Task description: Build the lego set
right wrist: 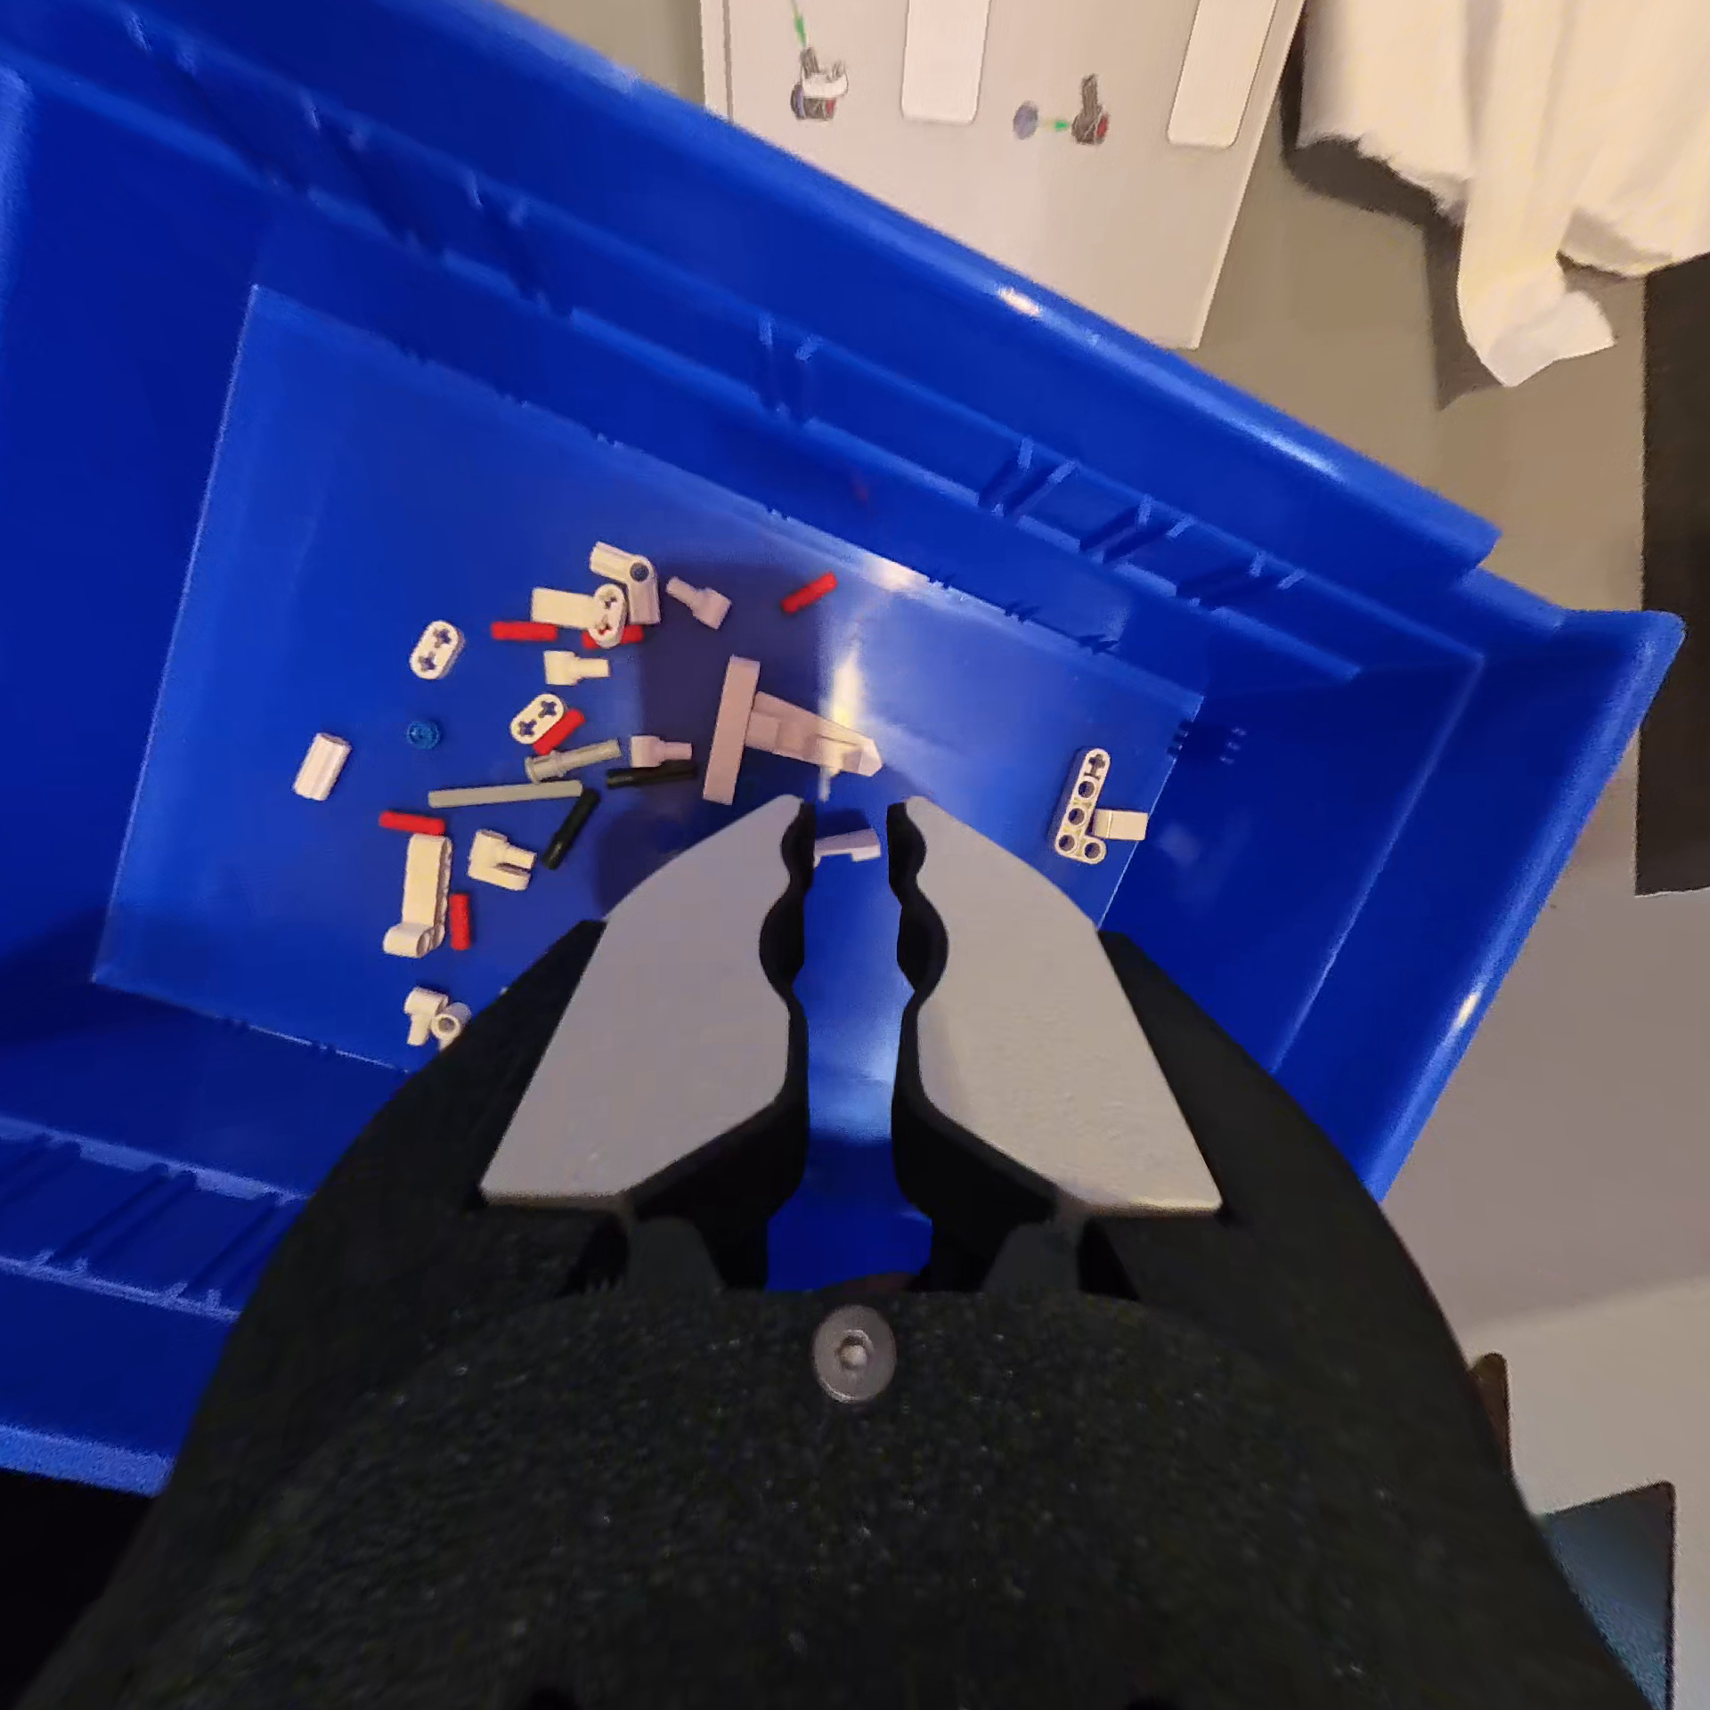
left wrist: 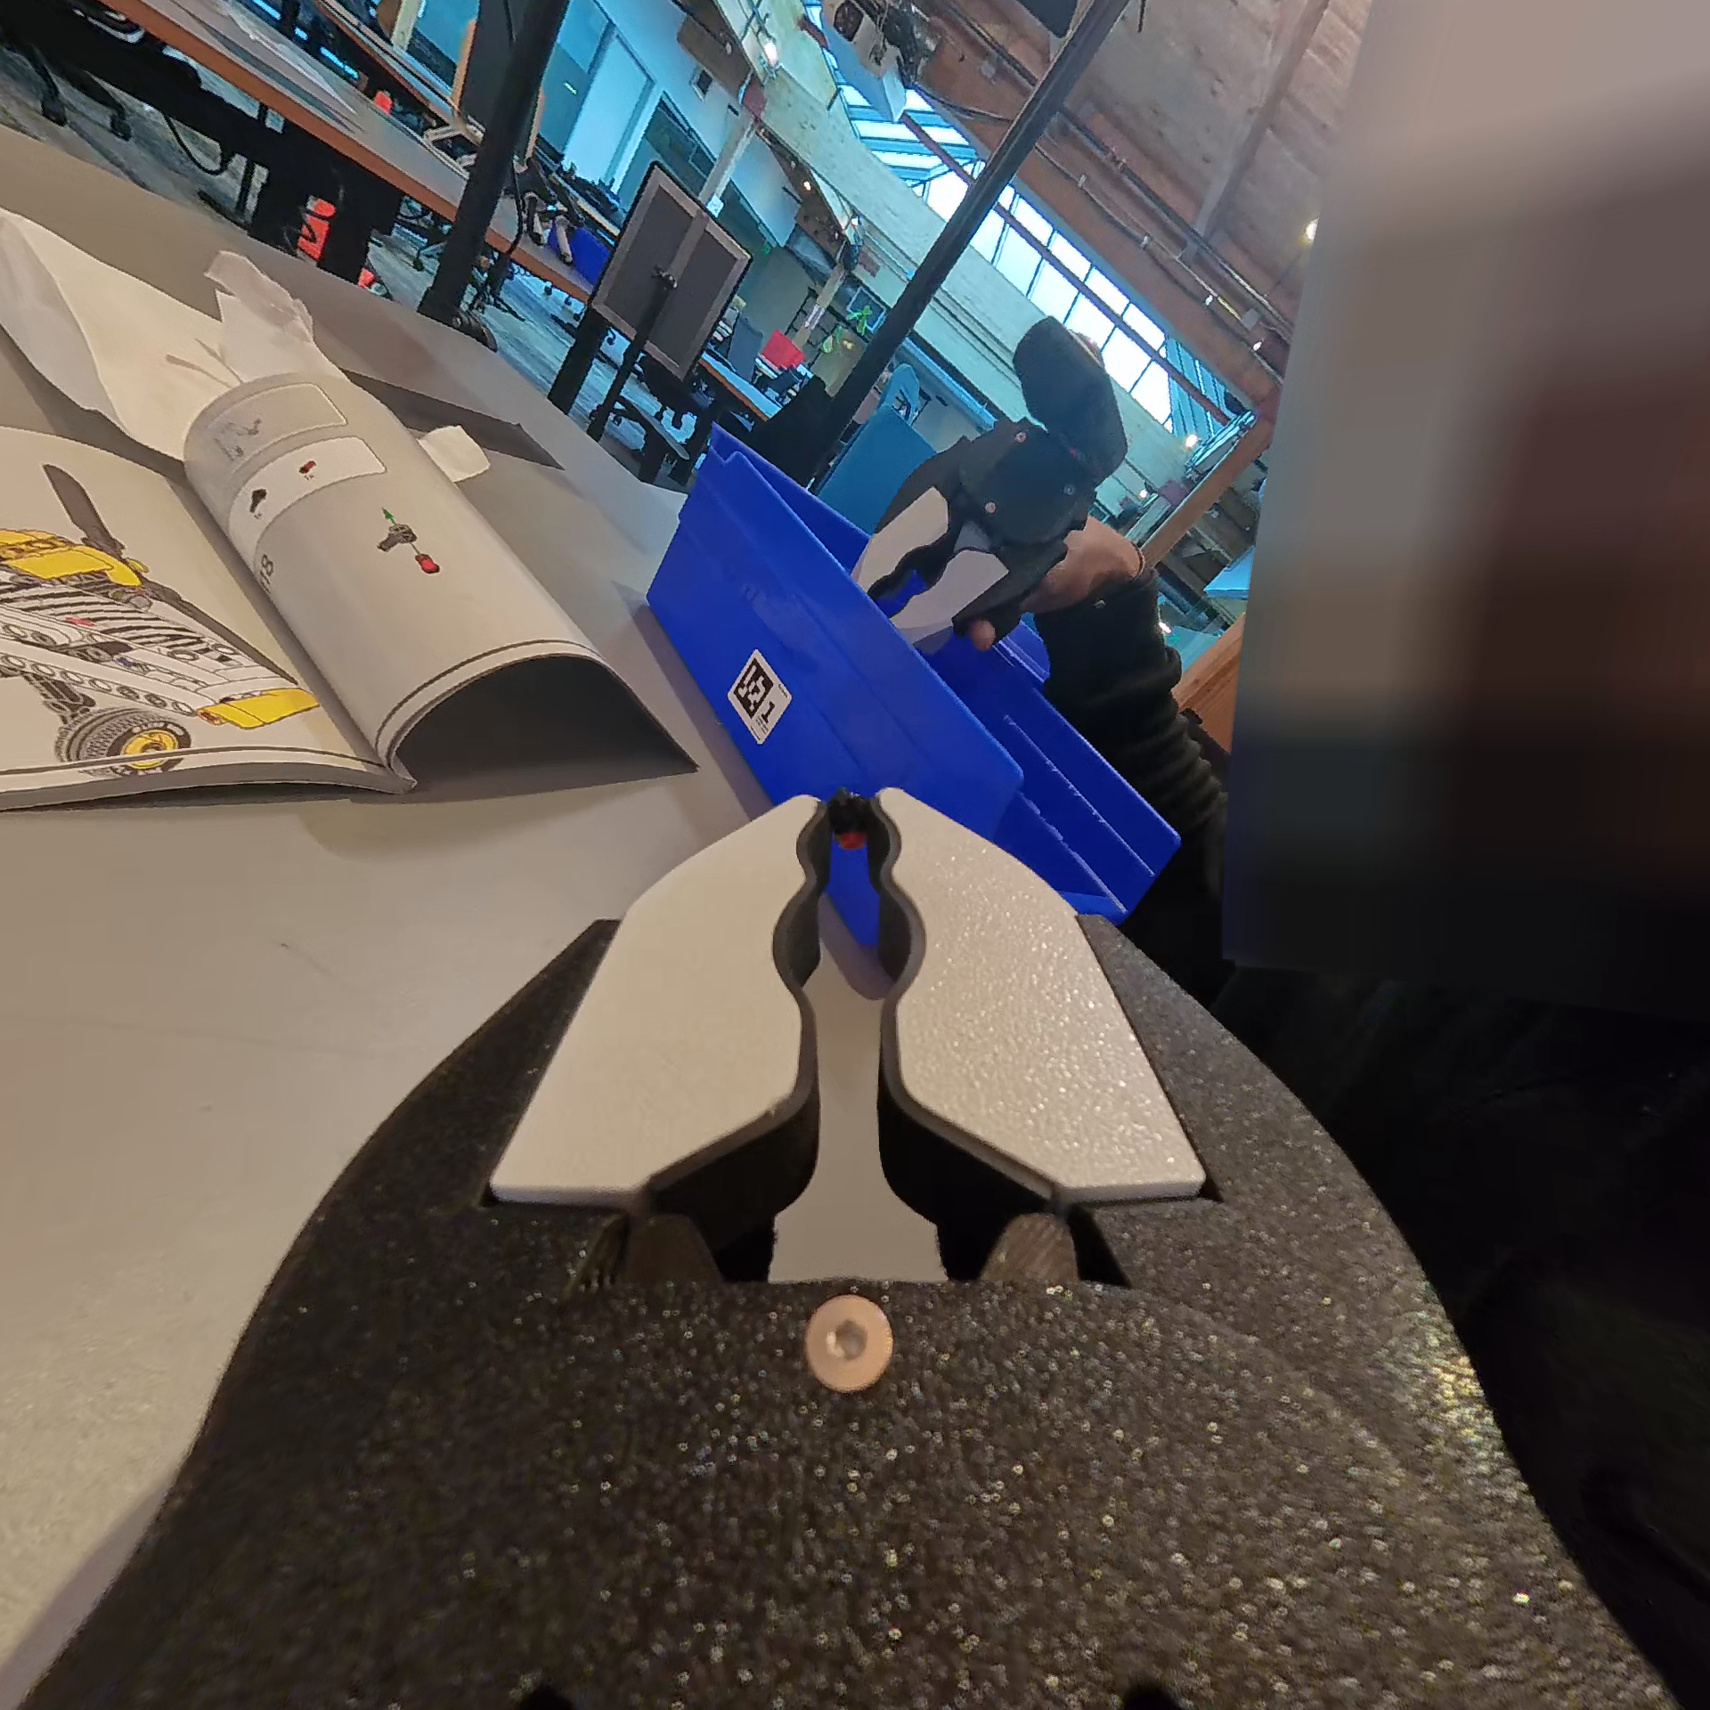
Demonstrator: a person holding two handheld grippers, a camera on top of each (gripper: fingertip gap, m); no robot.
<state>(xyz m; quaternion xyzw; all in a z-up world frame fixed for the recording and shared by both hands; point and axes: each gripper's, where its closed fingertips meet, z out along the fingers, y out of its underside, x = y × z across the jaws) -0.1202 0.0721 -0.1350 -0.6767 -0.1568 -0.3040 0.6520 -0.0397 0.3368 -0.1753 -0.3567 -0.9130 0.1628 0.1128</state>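
My left gripper is shut on a small black piece with a red end, pinched at the very fingertips above the grey table, just in front of the blue bin. My right gripper reaches down into the blue bin and is open. A small white piece lies between its fingertips, with a gap to the right pad. A pale T-shaped piece lies just beyond the tips. The right gripper also shows in the left wrist view, held by a hand over the bin.
Several small white, red, grey and black building pieces lie scattered on the bin floor, and a white angled beam lies at its right. An open instruction booklet and torn white paper lie on the table left of the bin. Left tips to right tips: about 30 cm.
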